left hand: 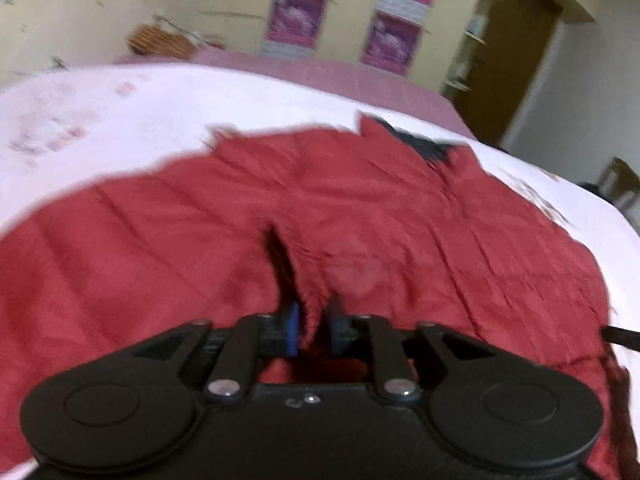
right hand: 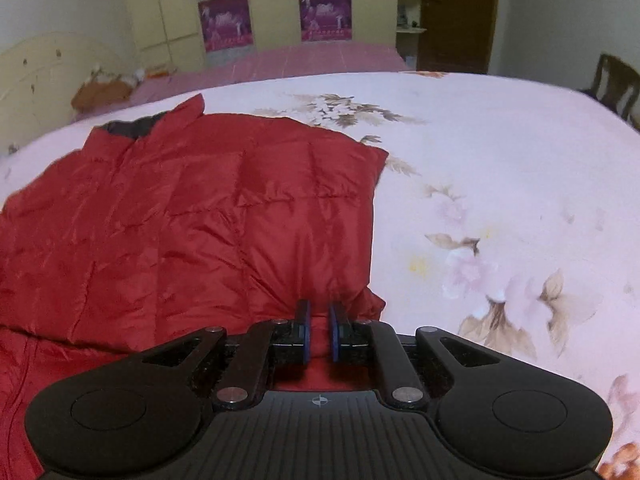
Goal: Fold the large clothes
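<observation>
A red quilted jacket (left hand: 360, 216) with a dark collar lining lies spread on a bed with a pale floral sheet (right hand: 500, 160). In the left wrist view my left gripper (left hand: 314, 320) is shut on a pinched-up fold of the jacket's red fabric, which rises between the blue pads; this view is blurred. In the right wrist view the jacket (right hand: 200, 216) fills the left half, collar at the far end. My right gripper (right hand: 319, 322) is shut on the jacket's near edge by its right corner, red fabric between the pads.
A pink checked bed cover (right hand: 312, 60) lies beyond the floral sheet. A wicker basket (right hand: 102, 92) sits at the far left. Cream wardrobes with pink posters (right hand: 326, 12) line the back wall, a brown door (right hand: 456, 16) at right. A wooden chair (right hand: 614, 80) stands far right.
</observation>
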The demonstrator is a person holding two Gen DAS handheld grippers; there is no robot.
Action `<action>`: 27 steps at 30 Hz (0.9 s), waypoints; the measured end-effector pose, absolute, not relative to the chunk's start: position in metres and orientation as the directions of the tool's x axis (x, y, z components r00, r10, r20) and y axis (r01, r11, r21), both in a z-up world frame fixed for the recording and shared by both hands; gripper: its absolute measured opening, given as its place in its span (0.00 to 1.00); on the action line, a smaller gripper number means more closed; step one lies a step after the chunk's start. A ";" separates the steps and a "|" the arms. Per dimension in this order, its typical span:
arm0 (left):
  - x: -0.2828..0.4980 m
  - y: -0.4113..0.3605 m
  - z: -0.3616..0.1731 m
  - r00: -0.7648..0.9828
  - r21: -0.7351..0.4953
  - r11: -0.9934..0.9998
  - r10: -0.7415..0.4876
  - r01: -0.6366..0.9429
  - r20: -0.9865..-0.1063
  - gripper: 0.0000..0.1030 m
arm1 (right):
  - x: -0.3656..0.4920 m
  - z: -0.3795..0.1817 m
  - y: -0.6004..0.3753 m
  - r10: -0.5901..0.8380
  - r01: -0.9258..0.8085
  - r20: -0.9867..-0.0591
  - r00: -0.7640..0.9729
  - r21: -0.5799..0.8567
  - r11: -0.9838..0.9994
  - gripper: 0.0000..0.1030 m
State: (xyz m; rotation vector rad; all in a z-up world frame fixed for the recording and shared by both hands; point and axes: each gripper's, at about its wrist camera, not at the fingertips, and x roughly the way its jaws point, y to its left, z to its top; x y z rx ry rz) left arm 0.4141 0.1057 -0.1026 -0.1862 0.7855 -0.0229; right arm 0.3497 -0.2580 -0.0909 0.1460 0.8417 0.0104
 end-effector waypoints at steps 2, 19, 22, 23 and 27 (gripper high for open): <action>0.405 0.114 -0.085 0.765 -0.122 0.989 -0.010 -0.089 -0.644 0.42 | 0.342 -0.077 -0.268 0.076 0.064 -0.701 0.709 0.171 0.983 0.09; 0.480 0.071 -0.129 0.716 -0.046 0.995 -0.092 0.083 -0.692 0.40 | 0.433 -0.113 -0.277 0.074 0.020 -0.699 0.712 0.125 0.992 0.08; 0.469 0.067 -0.112 0.730 -0.030 0.996 -0.079 0.080 -0.679 0.39 | 0.425 -0.104 -0.284 0.058 0.051 -0.701 0.711 0.134 0.990 0.09; 0.461 0.065 -0.105 0.744 -0.040 0.996 -0.090 0.085 -0.663 0.43 | 0.416 -0.097 -0.286 0.056 0.054 -0.687 0.724 0.138 0.989 0.09; 0.434 0.052 -0.098 0.750 -0.070 0.991 -0.132 0.114 -0.648 0.44 | 0.383 -0.077 -0.284 0.090 0.043 -0.663 0.743 0.182 0.982 0.09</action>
